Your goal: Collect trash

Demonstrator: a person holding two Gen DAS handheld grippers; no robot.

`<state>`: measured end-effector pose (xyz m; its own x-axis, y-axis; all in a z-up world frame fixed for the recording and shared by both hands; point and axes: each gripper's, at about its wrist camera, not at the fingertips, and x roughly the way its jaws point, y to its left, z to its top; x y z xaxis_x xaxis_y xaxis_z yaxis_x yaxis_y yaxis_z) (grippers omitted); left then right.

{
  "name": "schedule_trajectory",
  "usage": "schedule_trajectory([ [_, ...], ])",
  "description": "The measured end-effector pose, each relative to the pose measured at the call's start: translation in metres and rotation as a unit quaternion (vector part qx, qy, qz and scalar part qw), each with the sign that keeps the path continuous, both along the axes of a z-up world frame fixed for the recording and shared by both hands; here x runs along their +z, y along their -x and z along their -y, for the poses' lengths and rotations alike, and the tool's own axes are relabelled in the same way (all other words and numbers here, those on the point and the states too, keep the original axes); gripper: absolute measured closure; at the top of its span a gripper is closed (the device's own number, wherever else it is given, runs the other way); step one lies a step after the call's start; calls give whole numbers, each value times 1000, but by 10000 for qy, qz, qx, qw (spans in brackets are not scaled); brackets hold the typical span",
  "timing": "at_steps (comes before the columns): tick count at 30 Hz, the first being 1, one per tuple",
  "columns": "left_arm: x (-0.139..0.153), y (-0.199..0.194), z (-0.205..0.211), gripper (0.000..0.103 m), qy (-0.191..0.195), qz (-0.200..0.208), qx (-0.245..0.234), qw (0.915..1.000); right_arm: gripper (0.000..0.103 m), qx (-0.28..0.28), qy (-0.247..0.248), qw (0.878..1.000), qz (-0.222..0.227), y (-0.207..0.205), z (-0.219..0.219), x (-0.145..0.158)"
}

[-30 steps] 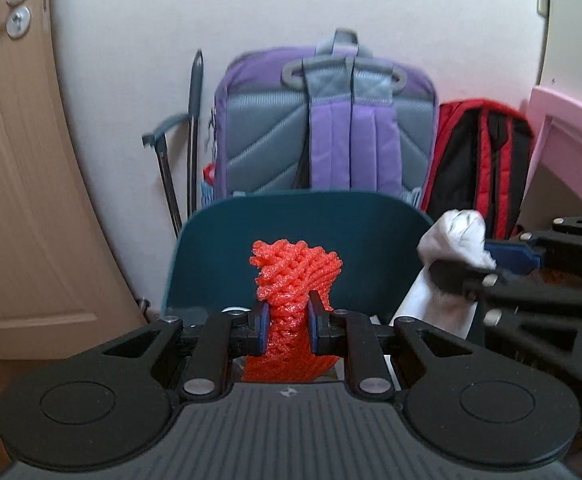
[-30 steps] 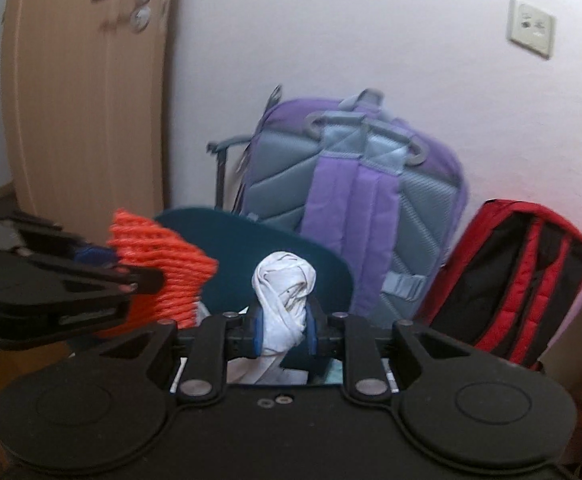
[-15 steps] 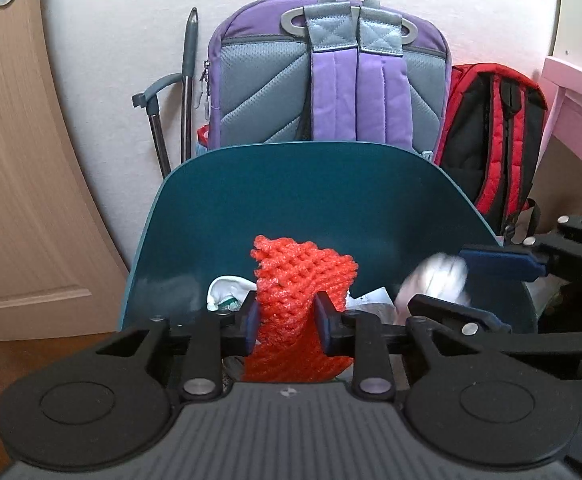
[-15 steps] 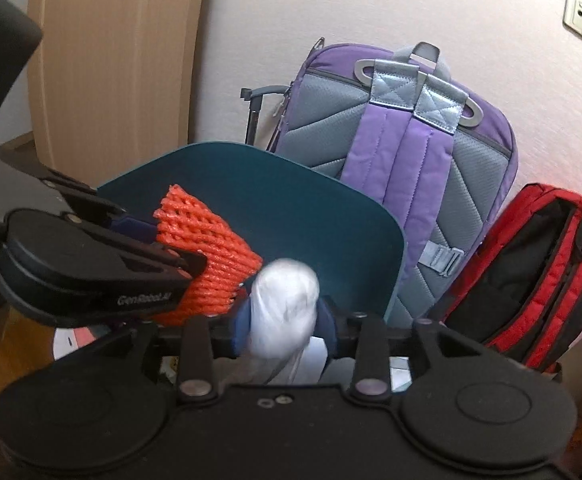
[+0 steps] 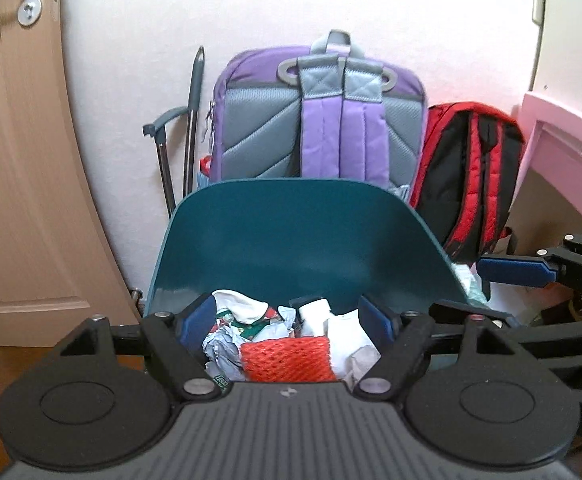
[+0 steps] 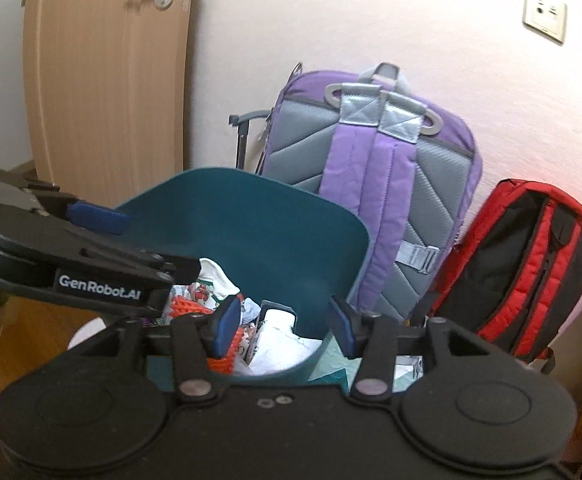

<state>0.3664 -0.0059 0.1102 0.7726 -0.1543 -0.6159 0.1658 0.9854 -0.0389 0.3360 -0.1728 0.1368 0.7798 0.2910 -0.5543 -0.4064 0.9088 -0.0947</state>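
Both tools are over the teal plastic bin (image 5: 291, 232), and both sets of jaws are spreading as I watch. The left tool (image 5: 289, 318) has nothing between its blue pads; the red foam fruit netting (image 5: 287, 360) lies straight below it, down on the heap in the bin, clear of both pads. Its long side runs crosswise, from one pad toward the other. The right tool (image 6: 283, 326) is empty too; the crumpled white paper wad (image 6: 279, 344) sits in the bin just under and ahead of its gap, touching neither pad.

So the trash is beneath each tool, not in front of it, and it is already inside the bin. Around it there is a jumble of other white and printed scraps (image 5: 243, 316). Beyond the bin's far wall a purple and grey backpack (image 5: 323, 120) leans on the wall, with a red and black backpack (image 5: 471, 176) just beside it.

My read: both drops look finished, and whatever comes next is a pull back and away from the rim. The left tool hangs deeper over the opening, while the right tool sits at the near right edge
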Motion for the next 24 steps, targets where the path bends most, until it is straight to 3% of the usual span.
schedule_trajectory([
  [14,38,89,5,18,175,619,14,9979,53,-65,-866,9949,515,84,38,42],
  [18,44,117,7,3,240,840,20,9962,53,-56,-1069,9920,668,109,44,46],
  [24,48,153,13,3,261,1064,-28,9940,53,35,-1360,9878,760,142,48,48],
])
